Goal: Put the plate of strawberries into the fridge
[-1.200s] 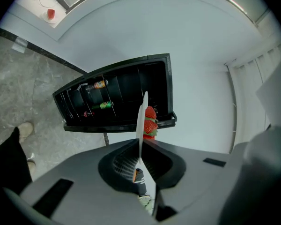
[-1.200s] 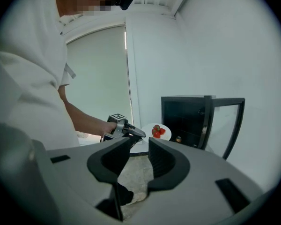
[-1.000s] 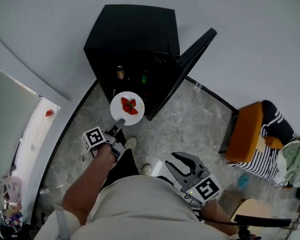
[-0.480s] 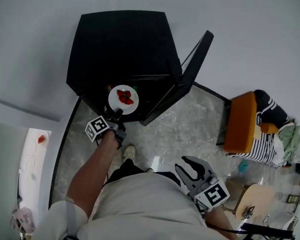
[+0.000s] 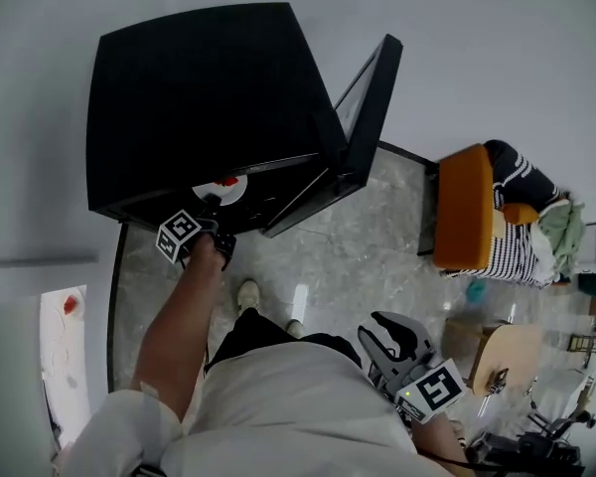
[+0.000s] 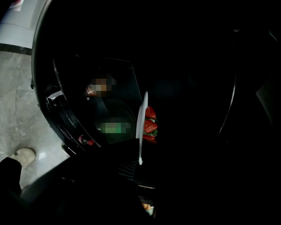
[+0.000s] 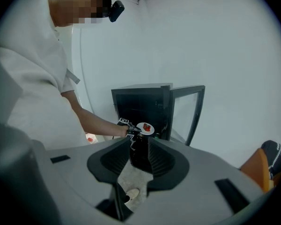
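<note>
Plate (image 5: 217, 194) round, white; fridge (image 5: 199, 97) boxy, black.

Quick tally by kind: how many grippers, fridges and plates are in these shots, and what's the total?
grippers: 2 (left gripper, right gripper)
fridge: 1
plate: 1
total: 4

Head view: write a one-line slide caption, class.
Left gripper holds the plate of strawberries just inside the open black fridge; right gripper hangs empty, jaws apart.
</note>
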Demonstrator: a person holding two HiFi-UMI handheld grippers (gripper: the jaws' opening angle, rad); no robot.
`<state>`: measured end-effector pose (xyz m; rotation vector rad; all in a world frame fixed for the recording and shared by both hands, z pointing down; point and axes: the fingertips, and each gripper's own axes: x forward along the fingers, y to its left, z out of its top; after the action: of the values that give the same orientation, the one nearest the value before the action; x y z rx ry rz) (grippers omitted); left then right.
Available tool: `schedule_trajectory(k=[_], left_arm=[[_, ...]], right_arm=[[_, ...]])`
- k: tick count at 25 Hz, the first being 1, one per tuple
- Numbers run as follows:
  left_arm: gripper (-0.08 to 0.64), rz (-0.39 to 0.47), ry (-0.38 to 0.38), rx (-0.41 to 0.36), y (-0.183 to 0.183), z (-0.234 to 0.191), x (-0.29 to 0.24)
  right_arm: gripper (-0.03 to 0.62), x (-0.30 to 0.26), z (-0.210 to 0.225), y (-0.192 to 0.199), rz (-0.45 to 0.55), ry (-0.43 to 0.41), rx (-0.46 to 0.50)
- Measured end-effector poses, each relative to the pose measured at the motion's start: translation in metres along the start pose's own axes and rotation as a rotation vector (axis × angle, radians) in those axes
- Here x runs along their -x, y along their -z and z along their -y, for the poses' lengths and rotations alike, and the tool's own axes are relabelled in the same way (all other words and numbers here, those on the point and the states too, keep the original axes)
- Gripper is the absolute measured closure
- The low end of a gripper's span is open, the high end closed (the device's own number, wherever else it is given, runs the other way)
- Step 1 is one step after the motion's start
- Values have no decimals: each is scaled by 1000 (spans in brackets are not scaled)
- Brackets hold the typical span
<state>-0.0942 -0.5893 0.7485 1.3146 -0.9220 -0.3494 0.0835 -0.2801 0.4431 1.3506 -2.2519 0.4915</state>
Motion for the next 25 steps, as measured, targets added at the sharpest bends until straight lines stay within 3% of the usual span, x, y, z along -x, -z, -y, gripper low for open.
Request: schedule_trajectory(k=[6,10,19,22,25], left_arm=[[535,5,-66,-61,-9,-7,-18],[529,-8,-176,-216,-12,-11,-23],[441,-33,-398,-525,-17,-14,-23],[414,-37,-465,-603,-18,-16,-19],[410,-28,-482,-620,-18,-14,-13]], right_arm=[[476,-5,9,-2,-13,36,-34],[476,-8,14,0,-16,45,-50],[476,-4,20,1,-8,40,-52],[476,0,22,3,-4,37,-47],[476,4,23,3,10,23,-38]])
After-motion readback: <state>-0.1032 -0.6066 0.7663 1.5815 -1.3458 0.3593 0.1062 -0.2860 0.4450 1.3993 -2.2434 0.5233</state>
